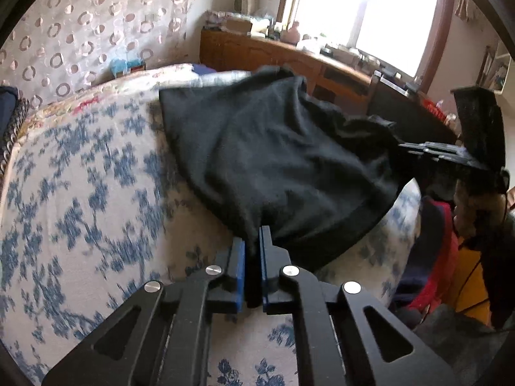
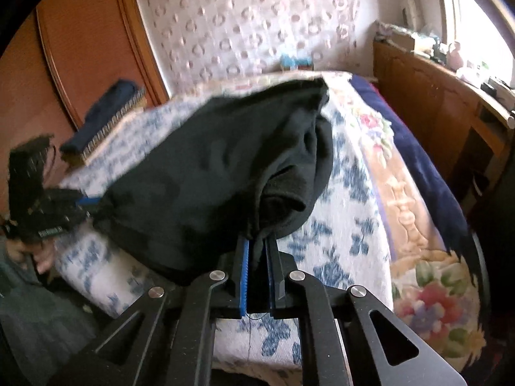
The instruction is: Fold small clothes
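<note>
A small black garment (image 1: 273,157) lies spread and partly lifted over the blue-and-white flowered bedspread (image 1: 80,193). My left gripper (image 1: 252,241) is shut on its near hem, the cloth pinched between the blue pads. In the left wrist view my right gripper (image 1: 399,146) is at the right, clamped on the garment's other corner. In the right wrist view the black garment (image 2: 209,173) bunches ahead, and my right gripper (image 2: 256,251) is shut on a fold of it. My left gripper (image 2: 87,202) shows at the left edge, gripping the far corner.
A wooden dresser (image 1: 273,61) with clutter stands under the bright window beyond the bed. A folded dark item (image 2: 106,115) rests at the bed's left side near a wooden wardrobe (image 2: 80,45). A floral blanket (image 2: 412,225) drapes the bed's right edge. A person's hand (image 2: 42,257) holds the left gripper.
</note>
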### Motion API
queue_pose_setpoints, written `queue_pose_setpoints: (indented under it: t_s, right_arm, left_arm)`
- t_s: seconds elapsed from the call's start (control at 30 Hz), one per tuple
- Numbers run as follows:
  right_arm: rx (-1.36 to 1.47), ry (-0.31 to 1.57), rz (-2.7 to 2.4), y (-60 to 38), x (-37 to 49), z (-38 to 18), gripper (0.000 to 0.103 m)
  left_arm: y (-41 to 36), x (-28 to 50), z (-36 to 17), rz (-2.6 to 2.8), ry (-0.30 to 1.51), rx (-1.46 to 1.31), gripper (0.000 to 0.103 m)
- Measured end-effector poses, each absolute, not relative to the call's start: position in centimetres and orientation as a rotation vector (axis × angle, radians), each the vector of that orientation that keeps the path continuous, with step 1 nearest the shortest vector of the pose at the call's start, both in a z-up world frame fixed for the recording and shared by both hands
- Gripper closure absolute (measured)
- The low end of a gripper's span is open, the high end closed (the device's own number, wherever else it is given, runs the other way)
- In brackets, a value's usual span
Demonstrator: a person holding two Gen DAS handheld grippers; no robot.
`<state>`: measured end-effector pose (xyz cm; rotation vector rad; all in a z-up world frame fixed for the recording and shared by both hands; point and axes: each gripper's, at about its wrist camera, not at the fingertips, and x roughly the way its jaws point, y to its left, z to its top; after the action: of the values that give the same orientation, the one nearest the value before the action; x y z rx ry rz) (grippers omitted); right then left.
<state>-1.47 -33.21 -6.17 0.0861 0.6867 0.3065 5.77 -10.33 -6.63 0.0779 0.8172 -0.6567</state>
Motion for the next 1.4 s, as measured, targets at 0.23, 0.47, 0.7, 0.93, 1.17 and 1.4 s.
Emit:
queue_pose_setpoints:
  t_s: [0.23,0.47,0.7,0.93,1.17,1.4]
  right_arm:
    - [0.116,0.571,0.31,-34.3,0.3,-3.5,0.095]
    - [0.187,0.498,0.299,-36.3,5.6,-0.9,0.095]
    - [0.192,0.517,0.262,-36.5,12.2,-1.0,0.095]
    - [0.149,0.577,0.228,-34.3,16.3,-1.0,0.095]
    - [0.108,0.599,0.212,-33.3,18.3,0.6,0.095]
    - [0.068,0.598,0.154,-33.0,18.0,1.8,0.064]
  left_arm:
    - [-10.4,9.6,-1.5,-0.64,0.703,0.05,0.096]
    - [-11.0,17.8,0.9,-0.585,0.687,0.025,0.096]
    - [-12.4,25.1,0.5,-0.53,0.725,0.024,0.096]
    - [-14.2,29.6,-2.0,-0.509,0.788,0.059,0.096]
    - [-14.7,30.3,-2.8,-0.516,0.814,0.079,0.096]
    - [-14.8,30.6,-2.8,-0.518,0.813,0.084,0.096]
